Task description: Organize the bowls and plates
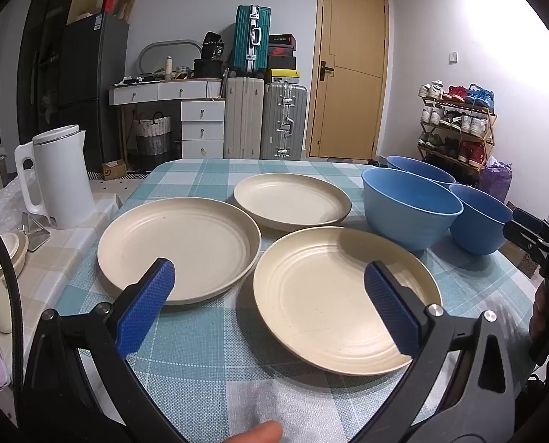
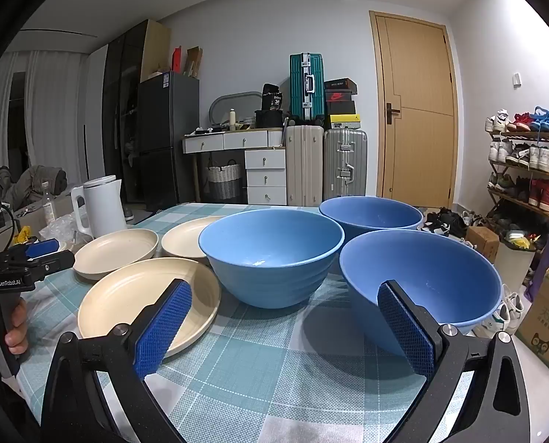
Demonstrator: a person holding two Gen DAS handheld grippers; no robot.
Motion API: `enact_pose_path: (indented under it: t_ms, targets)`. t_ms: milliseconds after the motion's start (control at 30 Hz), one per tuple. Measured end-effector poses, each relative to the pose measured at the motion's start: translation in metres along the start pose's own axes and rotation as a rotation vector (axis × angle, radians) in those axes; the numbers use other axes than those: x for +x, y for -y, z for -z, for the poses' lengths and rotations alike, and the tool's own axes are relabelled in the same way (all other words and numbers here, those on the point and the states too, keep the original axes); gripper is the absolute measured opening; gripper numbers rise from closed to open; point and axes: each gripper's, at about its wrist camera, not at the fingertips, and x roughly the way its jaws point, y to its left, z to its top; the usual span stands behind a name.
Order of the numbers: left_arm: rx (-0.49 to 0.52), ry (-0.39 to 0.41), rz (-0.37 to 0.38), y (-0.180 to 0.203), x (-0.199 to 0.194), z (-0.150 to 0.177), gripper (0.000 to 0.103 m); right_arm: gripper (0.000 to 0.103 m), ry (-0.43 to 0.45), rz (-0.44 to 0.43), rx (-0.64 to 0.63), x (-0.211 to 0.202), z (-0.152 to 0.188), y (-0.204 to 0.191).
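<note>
Two grippers wide open, empty — far bowl (image 1: 418,171) half hidden behind nearer bowl (image 1: 411,206).

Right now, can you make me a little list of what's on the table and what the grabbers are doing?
plates: three cream plates, lying flat, none stacked
bowls: three blue bowls, upright, empty
table: checked cloth
left gripper: open, holding nothing
right gripper: open, holding nothing
kettle: white, to the left, off the checked cloth
</note>
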Motion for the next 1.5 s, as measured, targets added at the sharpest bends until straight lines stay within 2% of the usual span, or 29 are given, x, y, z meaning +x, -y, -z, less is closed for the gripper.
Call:
enact_pose_path:
  t_ms: [1500]
  targets:
    - [0.005, 0.000, -0.004, -0.0019, -0.0010, 0.0009, 0.103, 0.103, -0.003, -0.006, 0.006, 0.0011, 0.0014, -0.0042]
